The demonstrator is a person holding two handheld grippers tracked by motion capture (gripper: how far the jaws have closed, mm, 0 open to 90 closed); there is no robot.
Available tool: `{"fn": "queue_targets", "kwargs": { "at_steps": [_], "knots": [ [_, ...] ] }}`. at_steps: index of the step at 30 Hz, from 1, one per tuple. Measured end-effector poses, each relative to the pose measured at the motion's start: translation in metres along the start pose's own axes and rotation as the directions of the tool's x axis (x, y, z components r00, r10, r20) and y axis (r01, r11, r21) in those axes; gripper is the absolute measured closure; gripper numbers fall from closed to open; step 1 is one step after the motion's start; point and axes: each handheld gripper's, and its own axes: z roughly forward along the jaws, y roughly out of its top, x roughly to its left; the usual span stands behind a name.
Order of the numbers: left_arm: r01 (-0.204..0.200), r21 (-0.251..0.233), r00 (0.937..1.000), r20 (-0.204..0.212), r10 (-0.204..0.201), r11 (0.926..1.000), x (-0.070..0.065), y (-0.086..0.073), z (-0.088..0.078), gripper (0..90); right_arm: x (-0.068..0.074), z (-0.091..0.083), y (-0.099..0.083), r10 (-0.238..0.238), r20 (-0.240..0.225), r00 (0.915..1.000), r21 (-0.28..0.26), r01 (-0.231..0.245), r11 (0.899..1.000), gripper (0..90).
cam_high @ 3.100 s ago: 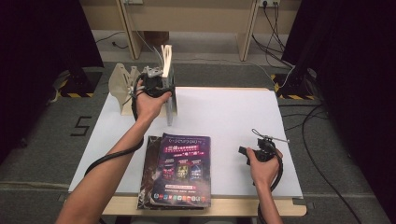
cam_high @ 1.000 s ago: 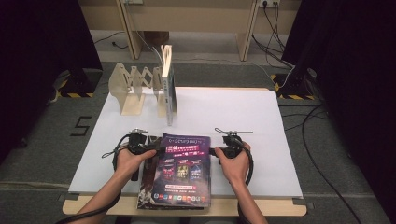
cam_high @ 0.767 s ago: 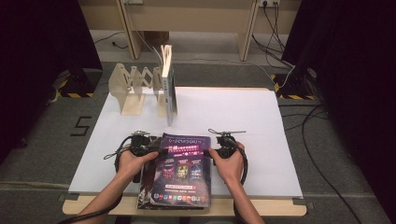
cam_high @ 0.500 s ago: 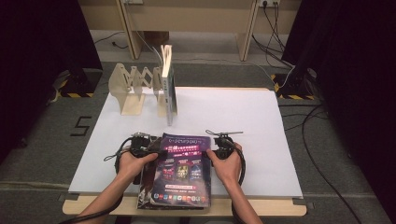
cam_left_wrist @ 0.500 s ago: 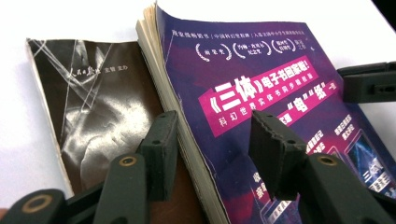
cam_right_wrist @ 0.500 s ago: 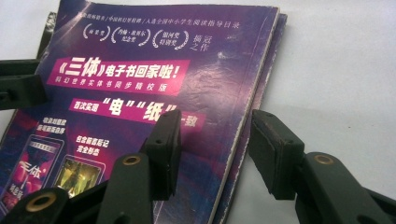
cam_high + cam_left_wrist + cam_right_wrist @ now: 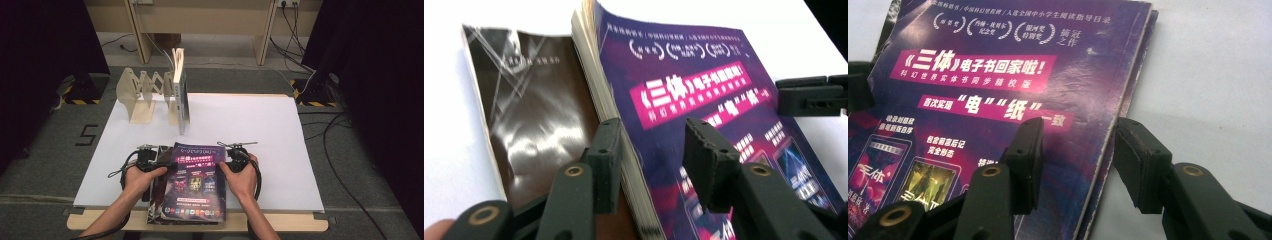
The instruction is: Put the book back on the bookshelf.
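The left gripper [image 7: 651, 155] has just been closing, jaws astride the purple book [image 7: 704, 100]'s page edge, not yet pinching. The right gripper [image 7: 1078, 160] stands open astride its opposite edge. Both should clamp evenly before lifting.

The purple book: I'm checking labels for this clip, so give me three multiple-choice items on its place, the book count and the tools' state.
1. The purple book lies:
A. in the rack
B. on a darker book
C. on the floor

2. Books standing by the wooden rack:
A. none
B. two
C. five

3. The left tool and right tool are:
A. straddling the book's side edges
B. clamped on the rack
C. lifted high

Answers: 1 B, the dark book shows beneath. 2 B, two standing books. 3 A, jaws flank each edge.
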Motion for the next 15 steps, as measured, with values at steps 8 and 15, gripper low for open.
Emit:
{"fn": "queue_targets", "kwargs": {
  "at_steps": [8,15],
  "knots": [
    [0.006,0.050,0.9999,-0.010,-0.006,0.9987,0.000,-0.005,-0.001,61.0,0.003,-0.002,-0.002,-0.008,0.000,1.0000,0.007,0.008,1.000,55.3],
    [0.079,0.038,0.9969,-0.009,-0.078,0.9962,0.013,-0.007,-0.004,58.3,0.010,0.000,-0.004,0.003,-0.026,0.9997,0.014,-0.003,1.000,56.7]
  ]
}}
